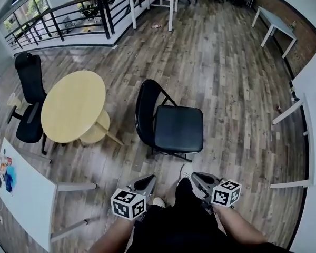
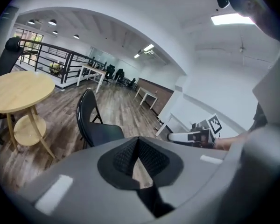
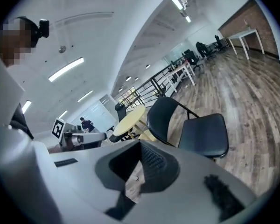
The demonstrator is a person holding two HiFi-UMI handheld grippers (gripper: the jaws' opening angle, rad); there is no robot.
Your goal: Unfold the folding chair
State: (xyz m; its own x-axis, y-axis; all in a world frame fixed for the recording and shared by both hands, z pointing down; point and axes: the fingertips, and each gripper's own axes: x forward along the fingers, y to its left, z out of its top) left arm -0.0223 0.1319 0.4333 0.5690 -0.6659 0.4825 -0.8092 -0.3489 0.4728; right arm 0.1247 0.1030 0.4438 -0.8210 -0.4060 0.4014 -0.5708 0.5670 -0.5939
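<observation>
Head view: chair (image 1: 171, 123) stands open on the floor (image 1: 226, 78), seat down. We'd call the unfold done, nothing left that we can see. Left tongs (image 1: 146, 183) and right tongs (image 1: 199, 180) sit near our body, well apart from it.
Left gripper view: tongs closed, empty, aimed at chair.
Right gripper view: same, closed on nothing.

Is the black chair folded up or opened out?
Opened out. The folding chair stands on its own legs on the wooden floor, its seat lying flat and its backrest upright.
</observation>
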